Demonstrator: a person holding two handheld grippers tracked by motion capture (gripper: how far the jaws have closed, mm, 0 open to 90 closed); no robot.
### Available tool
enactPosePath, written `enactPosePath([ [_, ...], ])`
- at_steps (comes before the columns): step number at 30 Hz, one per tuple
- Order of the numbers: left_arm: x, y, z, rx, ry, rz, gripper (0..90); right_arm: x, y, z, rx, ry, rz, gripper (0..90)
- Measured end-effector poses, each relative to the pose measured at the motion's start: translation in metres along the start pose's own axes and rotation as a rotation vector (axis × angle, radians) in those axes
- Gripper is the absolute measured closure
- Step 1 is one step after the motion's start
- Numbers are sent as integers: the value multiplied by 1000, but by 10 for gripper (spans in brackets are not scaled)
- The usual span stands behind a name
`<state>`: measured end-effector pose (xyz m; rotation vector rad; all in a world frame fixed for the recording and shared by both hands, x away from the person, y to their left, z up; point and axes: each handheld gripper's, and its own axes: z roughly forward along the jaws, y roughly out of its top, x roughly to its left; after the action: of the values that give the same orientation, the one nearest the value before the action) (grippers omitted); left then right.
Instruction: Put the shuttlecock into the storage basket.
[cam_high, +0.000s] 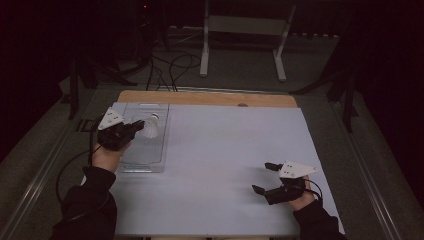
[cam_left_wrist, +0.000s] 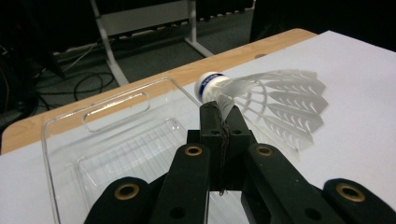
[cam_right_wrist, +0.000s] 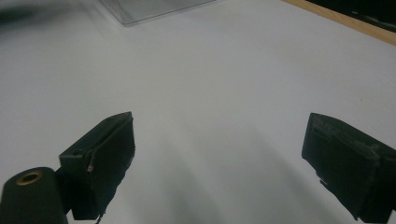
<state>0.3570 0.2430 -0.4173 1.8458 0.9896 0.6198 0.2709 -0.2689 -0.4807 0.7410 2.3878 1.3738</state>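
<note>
While the left gripper (cam_left_wrist: 219, 109) pinches a shuttlecock (cam_left_wrist: 266, 100) by its feathers, cork pointing leftward

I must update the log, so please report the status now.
Left gripper shut on shuttlecock, above clear tray. Right gripper open, holding nothing. Nothing in the way.

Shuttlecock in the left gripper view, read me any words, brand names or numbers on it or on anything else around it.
Blue band on the shuttlecock cork: some white lettering, too small and blurred to read.
Clear plastic tray: no text.
Left gripper, clamped on the shuttlecock's feathers: no markings.
Nothing else legible.
</note>
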Motion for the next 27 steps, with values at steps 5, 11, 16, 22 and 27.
enactPosePath([
  [5,2,-4,7,46,-14,-6,900,-1,0,-1,-7,-6,4,95],
  [11,1,-7,10,74,-2,-4,900,-1,1,-3,-18,0,7,95],
  [16,0,-9,15,109,-11,11,900,-1,0,-2,-15,-2,7,95],
  [22,-2,-13,24,142,-21,22,900,-1,0,-3,-12,-2,9,95],
  [27,-3,-15,29,175,-13,25,900,-2,-1,-3,-7,0,13,95],
])
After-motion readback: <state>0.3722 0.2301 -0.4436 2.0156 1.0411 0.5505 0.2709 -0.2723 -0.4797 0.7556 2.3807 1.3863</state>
